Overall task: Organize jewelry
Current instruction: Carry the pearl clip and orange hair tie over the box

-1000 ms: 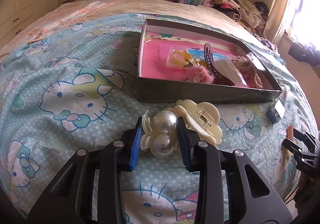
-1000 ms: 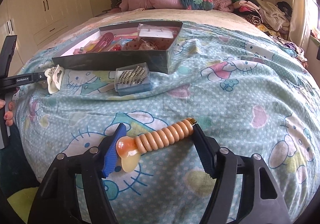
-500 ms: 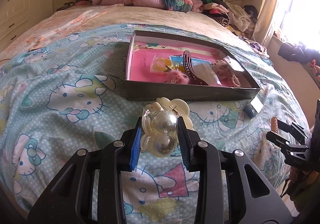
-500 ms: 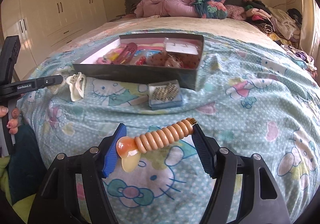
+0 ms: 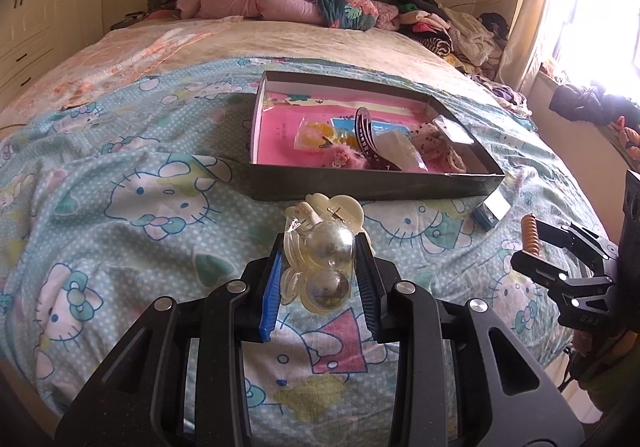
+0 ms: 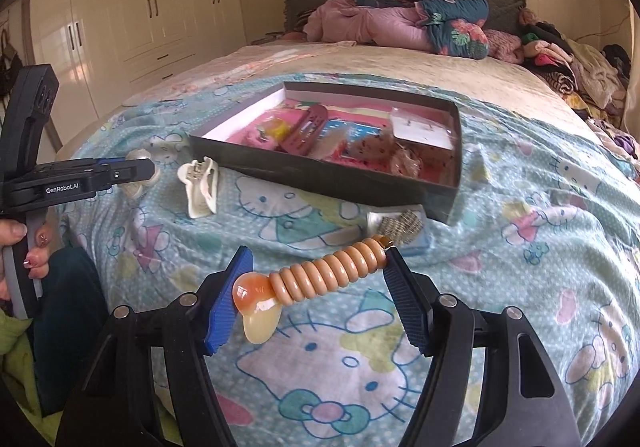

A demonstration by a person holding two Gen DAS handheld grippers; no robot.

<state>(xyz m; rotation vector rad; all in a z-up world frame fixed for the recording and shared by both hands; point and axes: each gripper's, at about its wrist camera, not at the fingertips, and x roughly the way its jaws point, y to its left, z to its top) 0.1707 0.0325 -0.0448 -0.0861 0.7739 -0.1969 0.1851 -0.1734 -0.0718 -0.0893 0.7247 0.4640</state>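
Note:
My left gripper (image 5: 320, 271) is shut on a clear packet with two pearly ball ornaments (image 5: 328, 267), held above the bedspread. My right gripper (image 6: 316, 283) is shut on an orange ribbed hair clip with an amber blob end (image 6: 316, 279), lying crosswise between the pads. A dark shallow box (image 5: 372, 187) (image 6: 320, 175) with a pink lining holds hair clips, packets and scrunchies. A cream claw clip (image 5: 340, 207) (image 6: 200, 187) lies on the bed just in front of the box. A small clear box of pins (image 6: 400, 225) (image 5: 490, 209) lies near the box's corner.
The bed is covered by a blue cartoon-cat bedspread (image 5: 120, 187). Piled blankets and clothes (image 5: 300, 3) lie at the headboard and right side. A wardrobe (image 6: 140, 19) stands at the left. A person's hand (image 6: 24, 243) holds the left gripper's handle.
Both grippers have risen and pulled back from the bed with their items still held. The box and cream clip now look farther away. Neither grip changed.

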